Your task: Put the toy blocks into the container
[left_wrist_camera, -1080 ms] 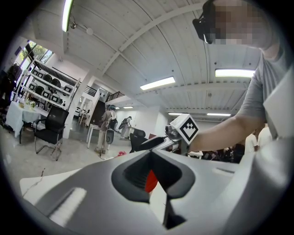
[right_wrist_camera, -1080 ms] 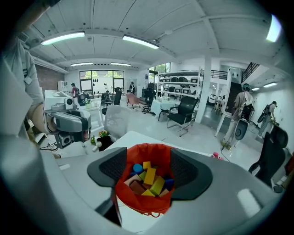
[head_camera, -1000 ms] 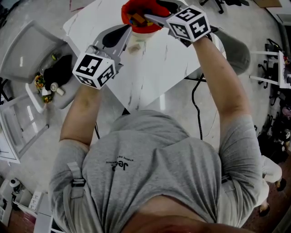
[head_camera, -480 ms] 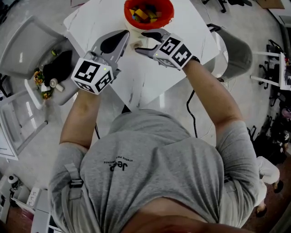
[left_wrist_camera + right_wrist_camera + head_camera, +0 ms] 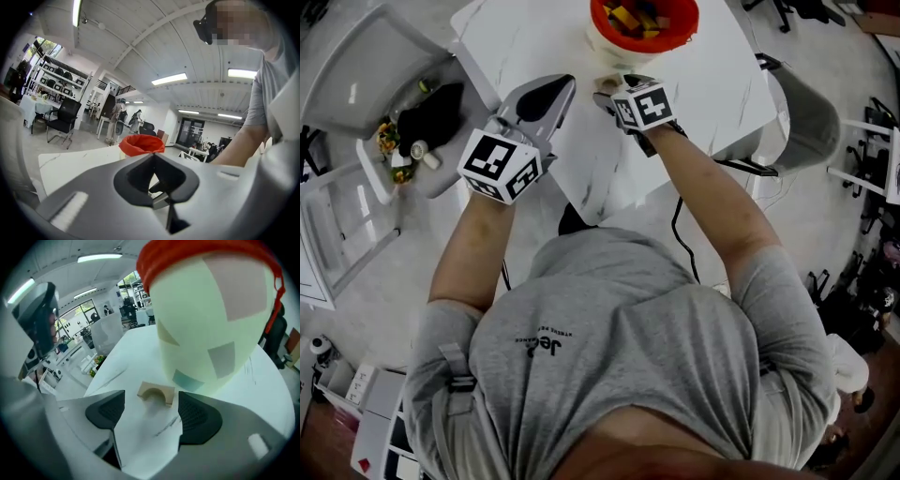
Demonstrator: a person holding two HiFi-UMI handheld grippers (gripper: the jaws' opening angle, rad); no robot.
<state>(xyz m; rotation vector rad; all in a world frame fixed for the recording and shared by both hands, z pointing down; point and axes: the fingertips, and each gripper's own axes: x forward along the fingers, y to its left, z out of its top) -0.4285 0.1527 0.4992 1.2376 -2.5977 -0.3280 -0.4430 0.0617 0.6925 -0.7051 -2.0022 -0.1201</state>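
Just beside the container (image 5: 211,333) on the desk (image 5: 140,352), the arched block (image 5: 156,393) lay ahead of the right tool (image 5: 151,405), whose empty jaws had just been opening wide; closing too soon might knock it away.

head view dim, flat overhead light; white table (image 5: 525,47) brightest patch, corners dark, straight lines bowed toward edges. left gripper view: round fisheye frame, black rim; ceiling strip lights (image 5: 168,78) blown out, window (image 5: 44,47) glaring at upper left, near foreground soft. right gripper view: cool green cast, container (image 5: 211,319) close and slightly soft, faint shadow below arch block (image 5: 156,393), edges smeared.
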